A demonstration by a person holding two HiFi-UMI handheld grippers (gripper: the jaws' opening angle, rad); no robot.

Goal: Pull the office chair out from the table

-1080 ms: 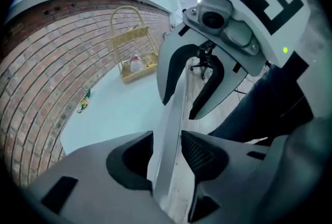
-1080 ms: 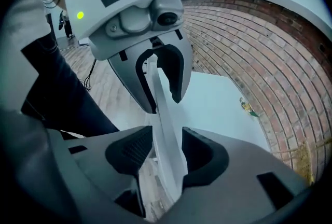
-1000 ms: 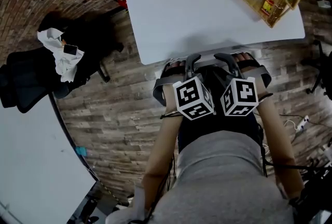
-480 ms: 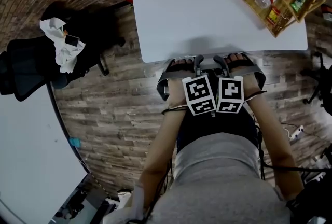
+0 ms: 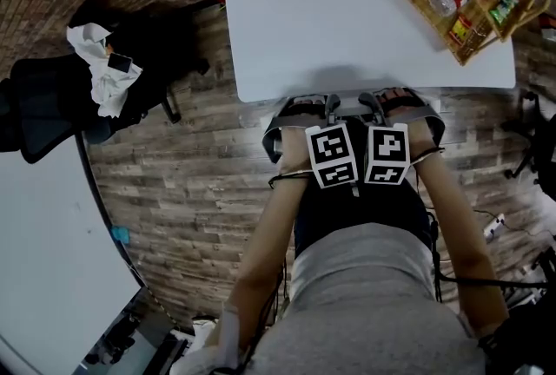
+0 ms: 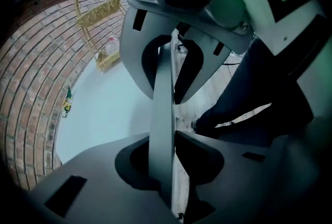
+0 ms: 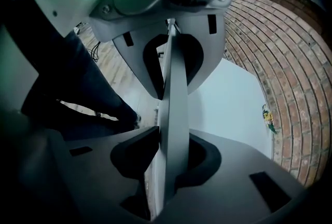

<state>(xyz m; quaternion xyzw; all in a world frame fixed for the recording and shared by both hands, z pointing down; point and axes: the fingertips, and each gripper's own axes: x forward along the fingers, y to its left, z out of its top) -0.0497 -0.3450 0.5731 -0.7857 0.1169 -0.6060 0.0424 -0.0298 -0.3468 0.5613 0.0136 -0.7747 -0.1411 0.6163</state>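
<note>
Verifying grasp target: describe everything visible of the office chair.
The office chair stands pushed in at the white table's near edge, with only its grey curved back frame showing. Its thin grey top edge stands between the jaws of the left gripper and right gripper, which have just closed onto it.

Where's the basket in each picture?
Head view: basket at top right, on the table.
Left gripper view: basket at upper left, on the table.
Right gripper view: not in it.
Shared landmark: the white table, seen in all three.
</note>
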